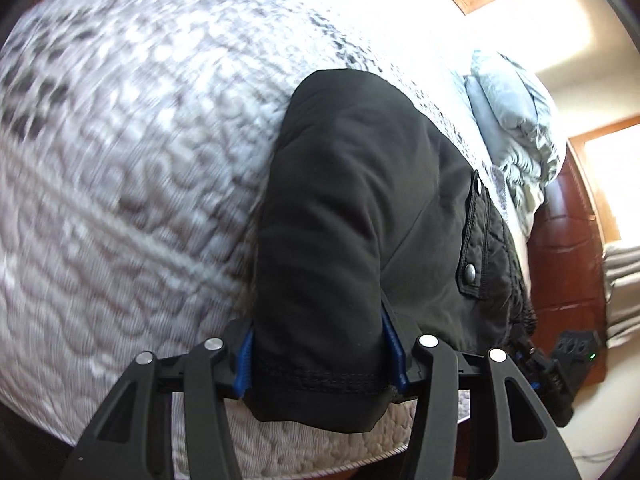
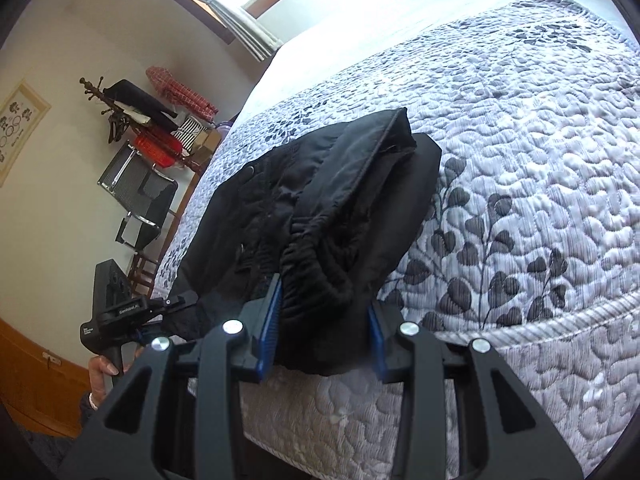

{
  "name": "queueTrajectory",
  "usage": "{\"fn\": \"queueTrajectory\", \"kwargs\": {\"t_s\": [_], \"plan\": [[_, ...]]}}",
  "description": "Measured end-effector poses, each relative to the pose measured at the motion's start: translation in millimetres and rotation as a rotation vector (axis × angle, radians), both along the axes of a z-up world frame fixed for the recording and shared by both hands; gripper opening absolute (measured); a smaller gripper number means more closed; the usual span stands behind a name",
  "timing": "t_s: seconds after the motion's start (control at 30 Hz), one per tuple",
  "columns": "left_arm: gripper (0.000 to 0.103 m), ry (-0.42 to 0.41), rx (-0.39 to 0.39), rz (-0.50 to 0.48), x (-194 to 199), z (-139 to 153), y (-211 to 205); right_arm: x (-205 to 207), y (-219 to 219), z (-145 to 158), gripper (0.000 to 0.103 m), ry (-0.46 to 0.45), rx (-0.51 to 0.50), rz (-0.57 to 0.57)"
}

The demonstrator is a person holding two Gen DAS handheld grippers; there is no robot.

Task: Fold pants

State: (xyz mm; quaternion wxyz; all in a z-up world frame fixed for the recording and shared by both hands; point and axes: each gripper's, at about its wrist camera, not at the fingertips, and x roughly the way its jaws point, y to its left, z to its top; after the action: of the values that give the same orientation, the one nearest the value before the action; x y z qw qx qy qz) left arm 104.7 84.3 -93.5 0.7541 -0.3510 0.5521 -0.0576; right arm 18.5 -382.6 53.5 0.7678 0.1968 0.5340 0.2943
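While clamping black pants [image 1: 352, 216] between both tools, left tool [image 1: 322, 364] gripping hem, right tool [image 2: 322, 332] gripping waistband (bundle stretching straight ahead, lengthwise, over the bed [image 2: 540, 140] edge), both equally near.

Your left gripper [image 1: 322, 354] and right gripper [image 2: 324, 344] look the same: matte black plastic arms with long cut-out slots, round silver screws at the joints, and ribbed blue pads [image 2: 269, 330] inside the fingers. In the right wrist view, your left gripper carries small white lettering, and your hand [image 2: 105, 368] shows a dark sleeve.
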Motion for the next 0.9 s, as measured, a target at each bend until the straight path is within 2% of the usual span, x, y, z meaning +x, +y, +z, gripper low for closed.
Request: {"fn": "queueTrajectory", "kwargs": {"t_s": [0.6,0.9], "plan": [[0.052,-0.076,0.124,-0.126,87.2,8.6,-10.0,80.8,8.4,-14.2,0.036,-0.015,-0.016,-0.045],[0.052,-0.088,0.134,-0.128,116.1,5.1,-8.8,113.0,19.8,-22.7,0.036,-0.041,-0.019,-0.041]]}}
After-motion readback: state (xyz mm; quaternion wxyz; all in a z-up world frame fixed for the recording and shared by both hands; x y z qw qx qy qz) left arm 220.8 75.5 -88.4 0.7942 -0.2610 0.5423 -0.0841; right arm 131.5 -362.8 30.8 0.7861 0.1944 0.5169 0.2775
